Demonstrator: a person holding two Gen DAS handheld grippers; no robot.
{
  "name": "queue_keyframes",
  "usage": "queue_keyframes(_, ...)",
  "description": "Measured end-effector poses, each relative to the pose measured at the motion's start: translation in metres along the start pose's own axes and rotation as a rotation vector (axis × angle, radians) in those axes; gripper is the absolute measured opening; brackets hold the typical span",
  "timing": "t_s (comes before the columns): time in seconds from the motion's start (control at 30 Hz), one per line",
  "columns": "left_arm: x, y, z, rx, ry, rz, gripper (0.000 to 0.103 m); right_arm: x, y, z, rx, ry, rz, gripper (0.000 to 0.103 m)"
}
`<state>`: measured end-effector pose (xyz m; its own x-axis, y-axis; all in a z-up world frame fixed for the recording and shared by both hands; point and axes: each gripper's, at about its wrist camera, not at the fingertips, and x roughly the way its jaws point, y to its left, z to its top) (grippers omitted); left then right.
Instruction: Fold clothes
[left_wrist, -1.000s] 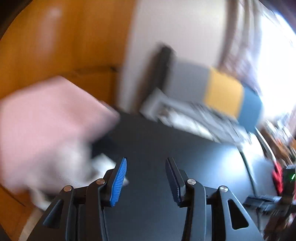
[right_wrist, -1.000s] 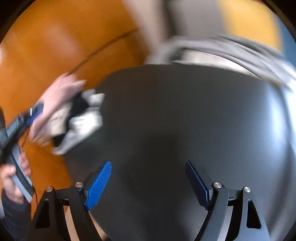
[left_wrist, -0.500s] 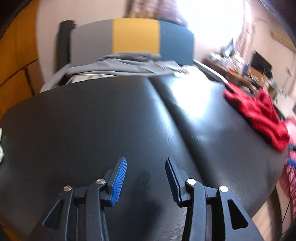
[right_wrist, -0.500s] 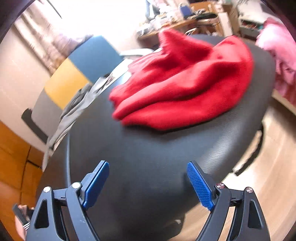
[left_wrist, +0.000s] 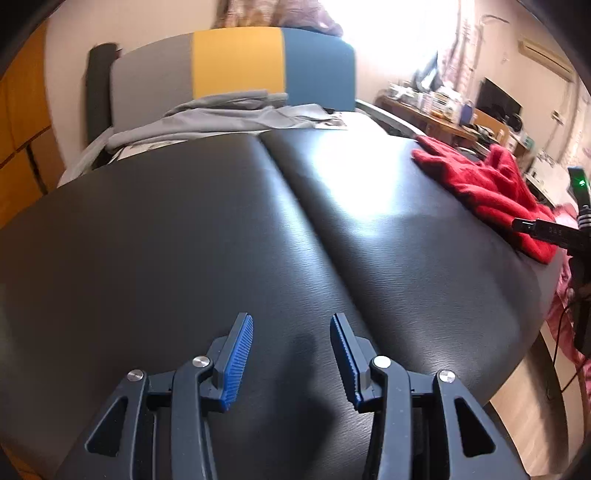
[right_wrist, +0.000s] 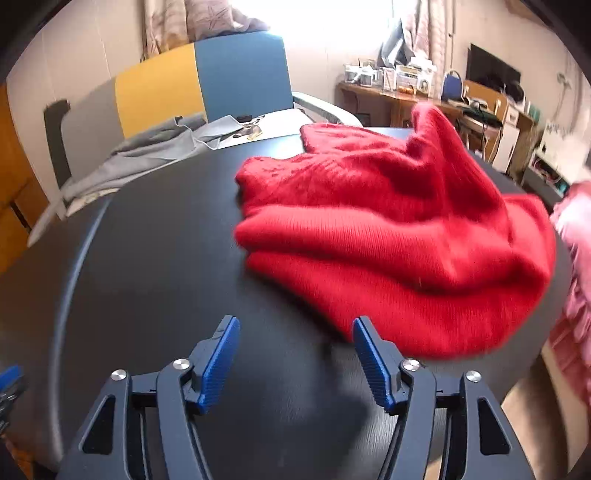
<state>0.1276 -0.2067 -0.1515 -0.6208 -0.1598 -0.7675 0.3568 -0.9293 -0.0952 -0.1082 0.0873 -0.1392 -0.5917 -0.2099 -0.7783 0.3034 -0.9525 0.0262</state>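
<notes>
A crumpled red knit sweater (right_wrist: 399, 236) lies on the right part of a black padded table (right_wrist: 155, 258). My right gripper (right_wrist: 295, 354) is open and empty, low over the table, its right fingertip just short of the sweater's near hem. In the left wrist view the sweater (left_wrist: 487, 192) lies far right on the table (left_wrist: 221, 240). My left gripper (left_wrist: 291, 354) is open and empty above the table's middle front, well away from the sweater.
A grey garment (left_wrist: 229, 118) lies at the table's far edge before a grey, yellow and blue panel (left_wrist: 236, 62). Pink clothes (right_wrist: 576, 258) hang off the right. A cluttered desk (right_wrist: 424, 92) stands at the back right. The right gripper's body (left_wrist: 554, 232) shows at the right.
Both views have swung right from the orange wall and a hand with cloth to the table. My right gripper has closed in on the red sweater and narrowed its opening slightly.
</notes>
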Motion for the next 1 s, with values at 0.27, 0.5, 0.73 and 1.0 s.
queue_keyframes(0.27,-0.019,0.044,-0.021,-0.103,-0.002,0.039,0.045,0.056,-0.012,0.012,0.007,0.097,-0.101,0.076)
queue_keyframes(0.5,-0.012,0.072,-0.032,-0.180,0.013,0.058,0.044,0.052,-0.015,0.013,-0.014,0.134,-0.074,0.061)
queue_keyframes(0.73,-0.009,0.081,-0.033,-0.196,0.008,0.017,0.044,0.041,-0.019,0.009,0.006,0.143,-0.015,0.068)
queue_keyframes(1.0,-0.008,0.087,-0.022,-0.221,0.005,-0.025,0.044,-0.049,-0.057,-0.025,0.305,0.023,0.286,0.081)
